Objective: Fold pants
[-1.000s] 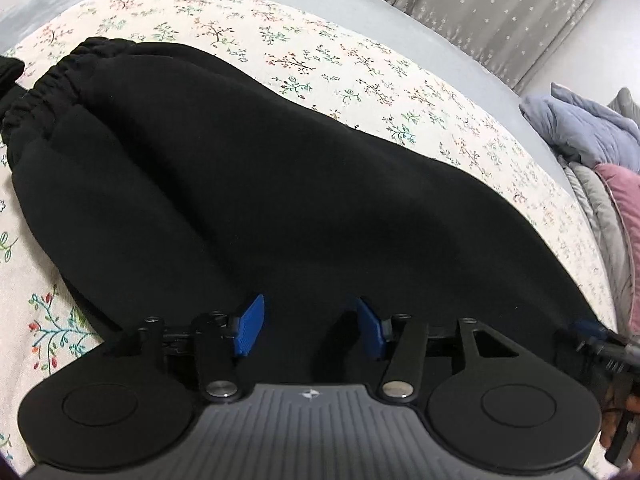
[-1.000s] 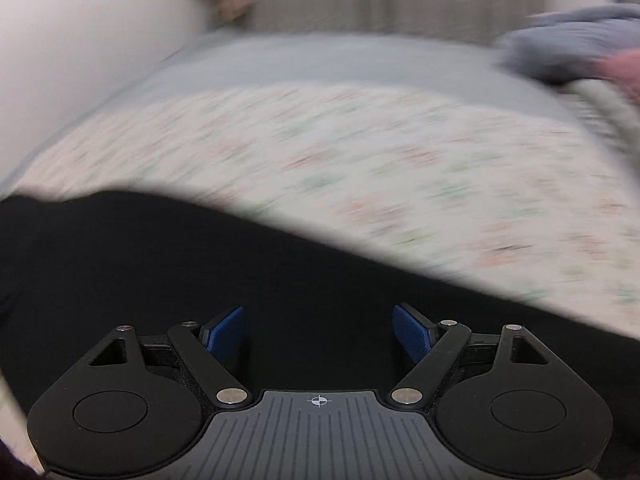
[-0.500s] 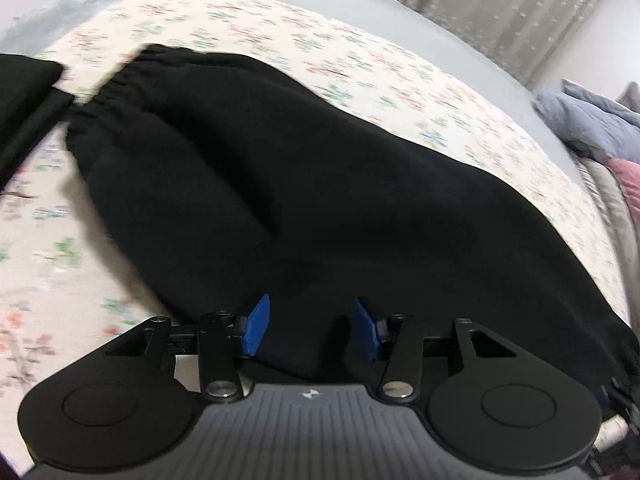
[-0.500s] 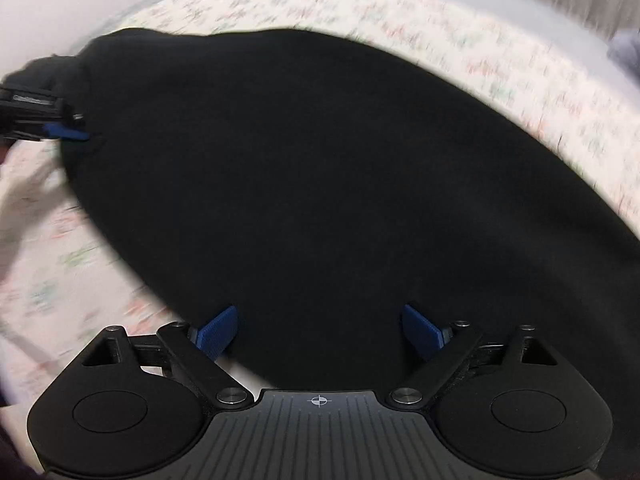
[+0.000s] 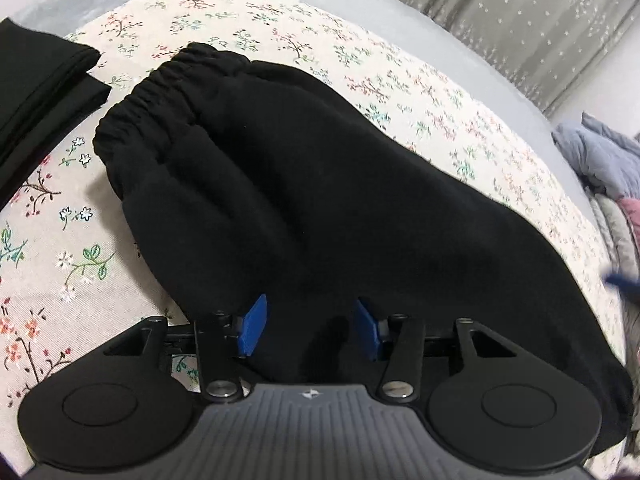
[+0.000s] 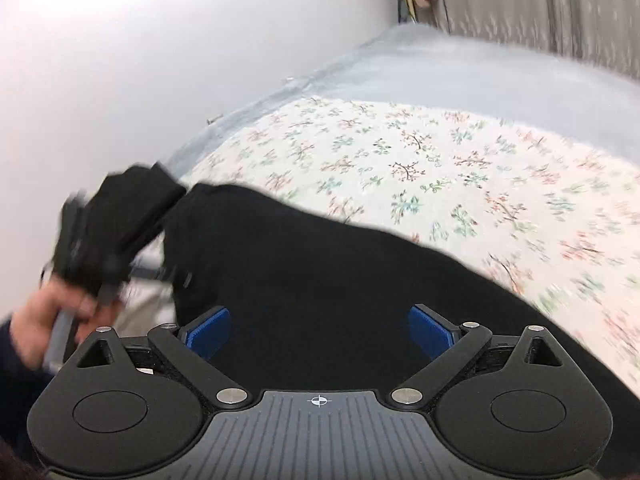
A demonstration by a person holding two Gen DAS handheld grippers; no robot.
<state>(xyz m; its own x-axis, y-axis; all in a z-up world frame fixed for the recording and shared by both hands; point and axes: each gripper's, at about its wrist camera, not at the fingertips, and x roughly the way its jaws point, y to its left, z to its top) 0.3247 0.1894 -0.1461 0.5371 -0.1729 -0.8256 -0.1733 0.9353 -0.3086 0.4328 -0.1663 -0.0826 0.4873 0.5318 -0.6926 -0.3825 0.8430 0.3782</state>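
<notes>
Black pants [image 5: 320, 200] lie across a floral bedspread [image 5: 280, 40], with the elastic waistband [image 5: 160, 92] at the upper left. My left gripper [image 5: 309, 330] sits at their near edge. Its jaws stand half apart, with a thick fold of black cloth filling the gap between the blue pads. The right wrist view shows the same pants [image 6: 320, 280], and the left gripper [image 6: 92, 240] at their left end in a person's hand [image 6: 40, 320]. My right gripper [image 6: 319, 334] hovers over the pants. Its jaws are opening wide and its pads press on nothing.
A folded black garment [image 5: 40, 80] lies at the far left on the bed. Grey and pink bedding [image 5: 592, 160] is piled at the right. A white wall [image 6: 120, 60] borders the bed, and a grey curtain [image 6: 540, 0] hangs behind it.
The right gripper's jaws have widened, and its view has swung up from the pants to the wall and far bedspread. In the left view the waistband shifted right and the folded garment appeared.
</notes>
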